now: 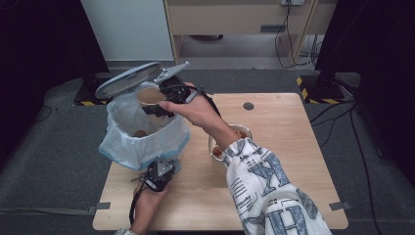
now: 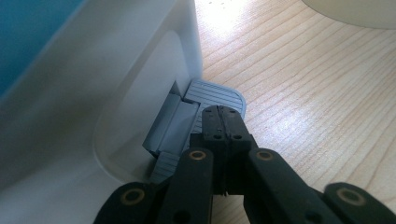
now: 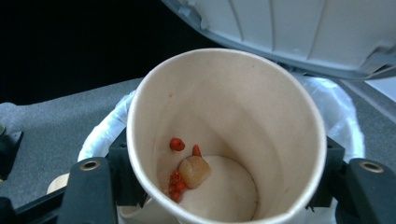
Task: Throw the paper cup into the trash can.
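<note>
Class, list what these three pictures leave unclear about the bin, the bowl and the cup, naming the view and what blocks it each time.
- Bin contents: high view, liner bag and paper cup hide most; one brownish item is too small to name.
- Bowl contents: high view, covered by the right forearm.
- Pedal contact: left gripper view, left gripper tips hide it.
- Cup scraps: right gripper view, food unidentifiable.
- Right gripper: right gripper view, fingertips behind the cup.
</note>
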